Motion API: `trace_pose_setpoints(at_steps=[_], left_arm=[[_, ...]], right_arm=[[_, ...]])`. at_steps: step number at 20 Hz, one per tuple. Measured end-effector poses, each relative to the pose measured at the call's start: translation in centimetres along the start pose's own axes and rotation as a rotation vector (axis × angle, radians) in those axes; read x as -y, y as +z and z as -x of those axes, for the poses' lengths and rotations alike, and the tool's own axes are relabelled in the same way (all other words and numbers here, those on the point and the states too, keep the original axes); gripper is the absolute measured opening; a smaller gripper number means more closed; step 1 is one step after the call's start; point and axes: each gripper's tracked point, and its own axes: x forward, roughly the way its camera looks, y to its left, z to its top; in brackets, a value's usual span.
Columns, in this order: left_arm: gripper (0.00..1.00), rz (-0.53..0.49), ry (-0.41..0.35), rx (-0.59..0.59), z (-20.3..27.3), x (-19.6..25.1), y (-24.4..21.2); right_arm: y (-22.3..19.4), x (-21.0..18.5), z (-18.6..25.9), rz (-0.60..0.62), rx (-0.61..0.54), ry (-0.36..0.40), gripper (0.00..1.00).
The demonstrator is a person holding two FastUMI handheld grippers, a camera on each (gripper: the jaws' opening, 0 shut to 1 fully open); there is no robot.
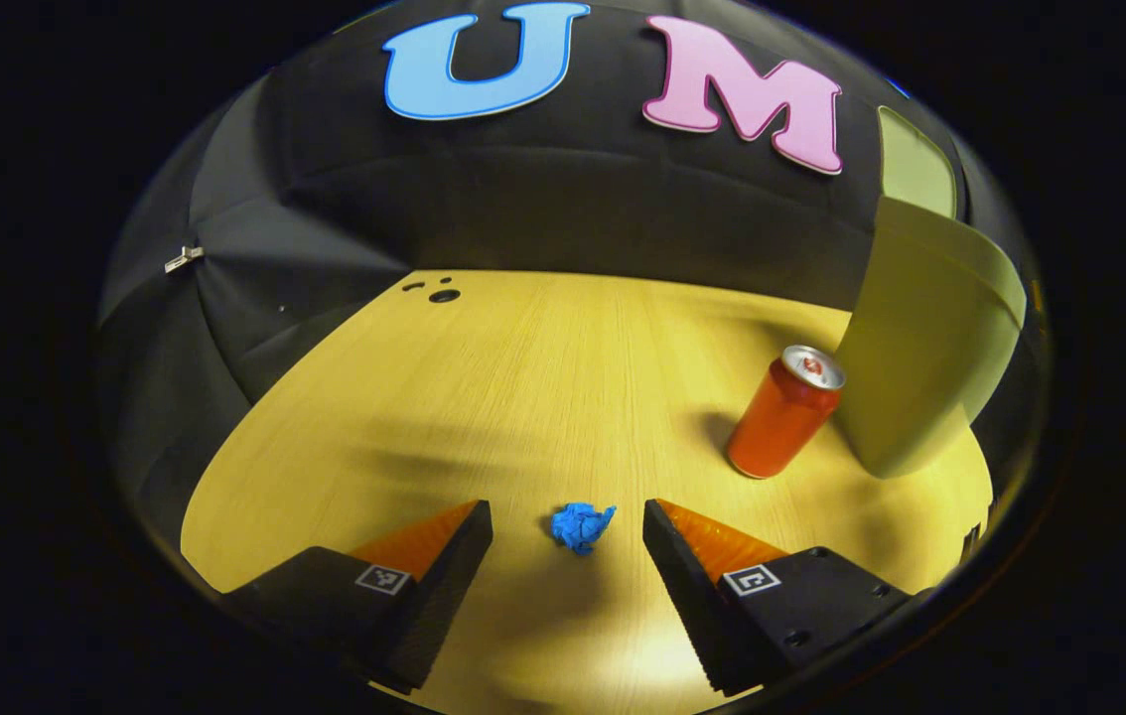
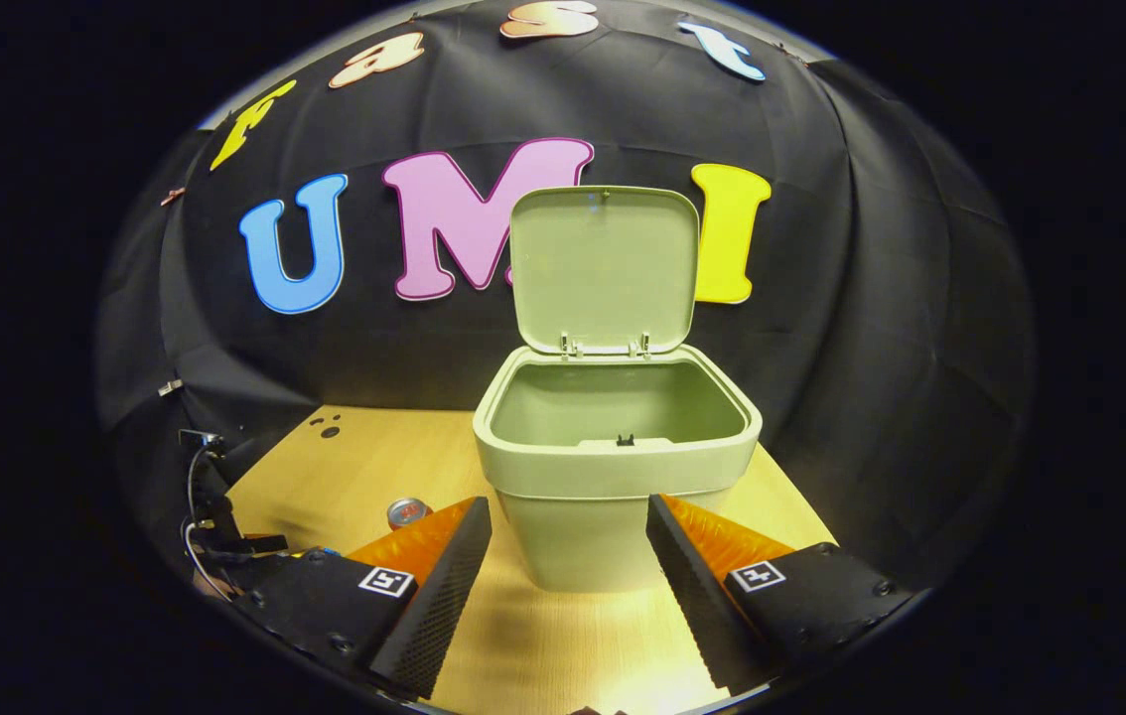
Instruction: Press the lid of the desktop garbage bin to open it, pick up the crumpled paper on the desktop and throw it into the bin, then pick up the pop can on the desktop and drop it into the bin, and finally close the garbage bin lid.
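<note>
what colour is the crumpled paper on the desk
Blue. The crumpled paper shows best in the left gripper view, lying on the desk between that gripper's open fingers.

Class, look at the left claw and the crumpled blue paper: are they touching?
Apart. The left gripper view shows the crumpled paper between the open left claw, bare table on both sides.

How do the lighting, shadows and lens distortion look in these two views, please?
Left gripper view: bright glare on the table near the fingers, the can casts a soft shadow, the bin bows strongly. Right gripper view: sharp, evenly lit bin, table edges curved.
</note>
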Motion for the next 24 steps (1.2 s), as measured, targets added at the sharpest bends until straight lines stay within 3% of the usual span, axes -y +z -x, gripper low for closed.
trace_pose_setpoints(at_steps=[7,12,16,20,24], left_arm=[[0.98,0.01,0.001,-0.051,-3.1,1.0,-1.8],[0.88,-0.033,0.021,-0.068,-3.9,0.8,-2.6],[0.74,-0.046,0.026,-0.062,-4.0,0.5,-2.7],[0.48,-0.062,0.016,-0.066,-4.1,0.8,-2.7],[0.42,-0.092,0.03,-0.062,-3.8,0.7,-2.3]], right_arm=[[-2.1,0.4,-0.2,0.016,-0.068,0.004,0.99],[-2.7,0.7,-0.6,0.018,-0.09,0.006,0.99],[-3.2,0.7,-0.8,0.013,-0.104,0.016,0.99],[-3.8,0.6,-0.8,0.001,-0.114,0.027,0.99],[-4.2,1.0,-0.8,0.009,-0.115,0.028,0.99]])
